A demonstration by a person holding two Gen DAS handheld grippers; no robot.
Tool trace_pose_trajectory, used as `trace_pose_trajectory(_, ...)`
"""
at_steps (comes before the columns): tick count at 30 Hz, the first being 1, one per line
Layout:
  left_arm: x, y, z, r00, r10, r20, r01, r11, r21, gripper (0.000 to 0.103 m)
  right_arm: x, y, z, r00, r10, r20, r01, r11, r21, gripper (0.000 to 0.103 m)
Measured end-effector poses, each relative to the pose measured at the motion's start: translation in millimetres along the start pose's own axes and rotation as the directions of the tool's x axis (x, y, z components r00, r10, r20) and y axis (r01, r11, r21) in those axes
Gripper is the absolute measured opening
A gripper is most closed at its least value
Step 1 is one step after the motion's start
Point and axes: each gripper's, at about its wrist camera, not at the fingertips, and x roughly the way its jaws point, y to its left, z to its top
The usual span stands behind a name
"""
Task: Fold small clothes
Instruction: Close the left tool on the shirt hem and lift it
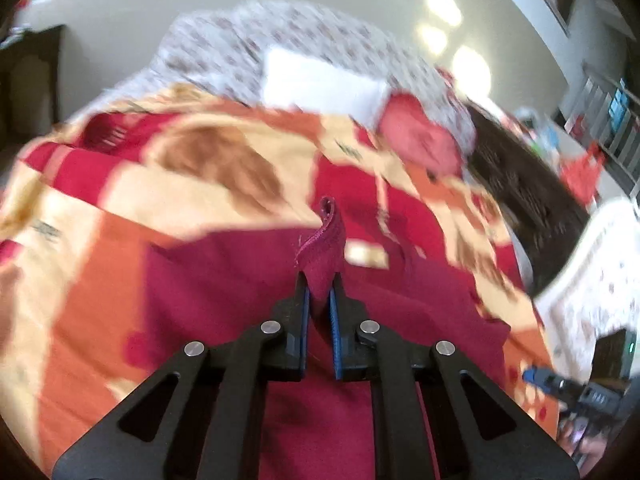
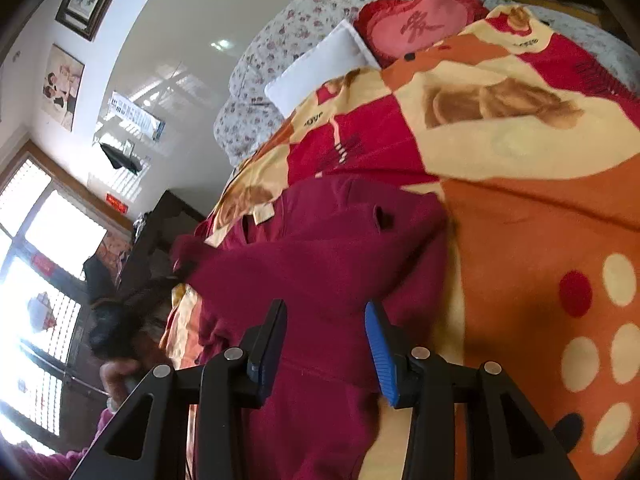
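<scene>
A dark red garment lies on a bed with a red, orange and cream blanket. My left gripper is shut on a hem of the dark red garment, and the pinched edge sticks up past the fingertips. In the right wrist view the garment lies partly folded over itself. My right gripper is open and empty just above the garment's near part. The left gripper shows blurred at the garment's left edge, and the right gripper appears at the lower right of the left wrist view.
A white pillow, a red heart-shaped cushion and a flowered quilt lie at the head of the bed. A dark wooden cabinet stands beside the bed. Windows are to the left.
</scene>
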Motion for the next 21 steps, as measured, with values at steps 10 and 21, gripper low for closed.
trace_pose_trajectory(10,1,37,-32,0.994,0.057,-0.091,-0.063,0.996,-0.065,0.008,36,3,24,0.981,-0.196,0.007,0.196,0.980,-0.023,0.041)
trace_pose_trajectory(21,17,55,-54,0.983,0.132,-0.126,-0.145,0.985,-0.096,0.008,103,-16,60,0.937,-0.348,0.011,0.348,0.935,-0.069,0.041)
